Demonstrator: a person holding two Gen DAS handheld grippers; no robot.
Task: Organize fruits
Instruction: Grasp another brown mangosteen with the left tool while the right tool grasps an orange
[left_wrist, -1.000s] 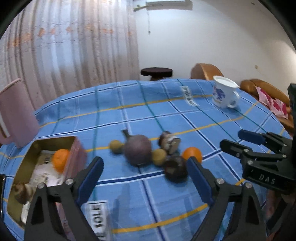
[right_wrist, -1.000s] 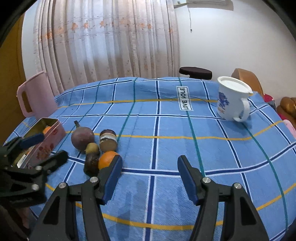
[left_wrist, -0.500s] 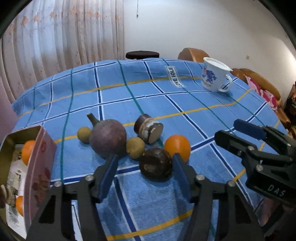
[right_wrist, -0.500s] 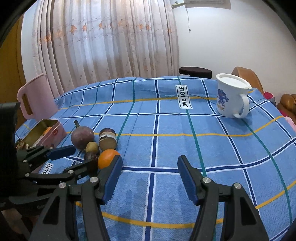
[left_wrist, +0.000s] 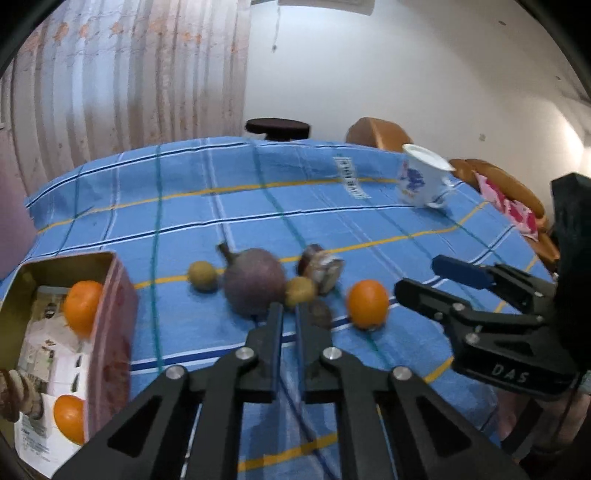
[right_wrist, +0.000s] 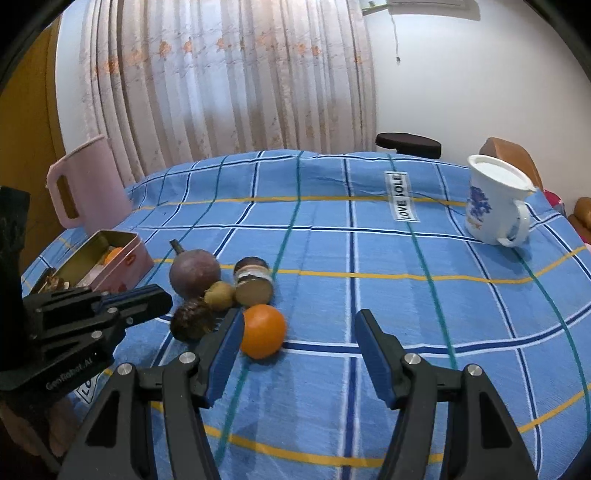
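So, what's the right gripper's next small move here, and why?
Probably shift the right gripper slightly left and forward, centring the orange between its fingers before closing. The fingers stand wide open and empty, and the orange lies on the tablecloth beside the left finger's tip, off centre.

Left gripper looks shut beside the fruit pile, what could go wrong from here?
The left gripper is shut on nothing, with the dark fruit just beside its tip; pushing on may roll it away. The orange sits by one finger of the open right gripper, off centre, so closing may knock it away.
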